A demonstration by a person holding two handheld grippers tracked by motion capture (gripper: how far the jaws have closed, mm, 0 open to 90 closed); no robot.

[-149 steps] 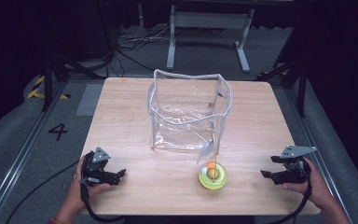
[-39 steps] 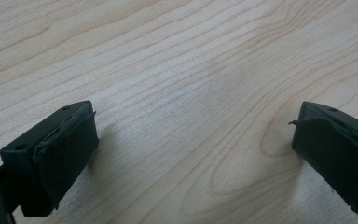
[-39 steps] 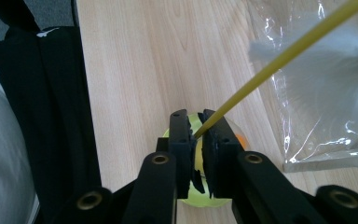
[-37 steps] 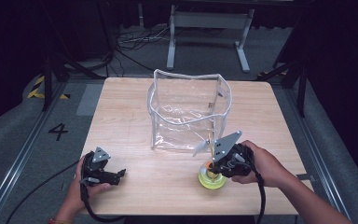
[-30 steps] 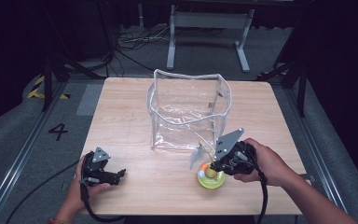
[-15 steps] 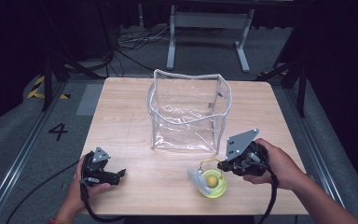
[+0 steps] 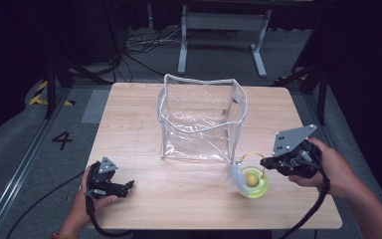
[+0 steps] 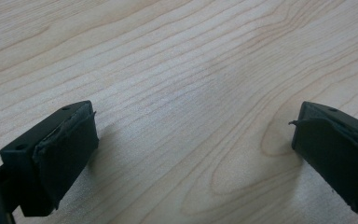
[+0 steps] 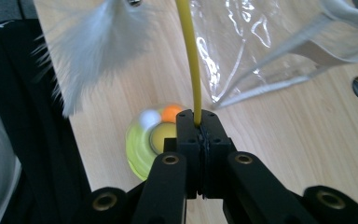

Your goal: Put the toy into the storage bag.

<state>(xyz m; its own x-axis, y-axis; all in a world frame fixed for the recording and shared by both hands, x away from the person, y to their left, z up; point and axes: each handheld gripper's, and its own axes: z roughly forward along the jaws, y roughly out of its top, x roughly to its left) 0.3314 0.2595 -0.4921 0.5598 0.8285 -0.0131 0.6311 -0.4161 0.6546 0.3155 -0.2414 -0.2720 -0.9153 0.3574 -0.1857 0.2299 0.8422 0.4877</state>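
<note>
We pinch the thin yellow wire (image 9: 189, 56) of the cat toy (image 7: 253, 182) with our right gripper (image 7: 264, 162), its jaws pressed tight on the wire. A white feather (image 9: 91, 51) hangs from the wire's far end. The toy's round green base (image 9: 142, 140), with small balls in it, is near the front right of the wooden table (image 7: 144, 124), just in front of the clear plastic bag (image 7: 201, 119). Our left gripper (image 7: 127, 186) rests low at the front left, jaws spread wide with nothing between them.
</note>
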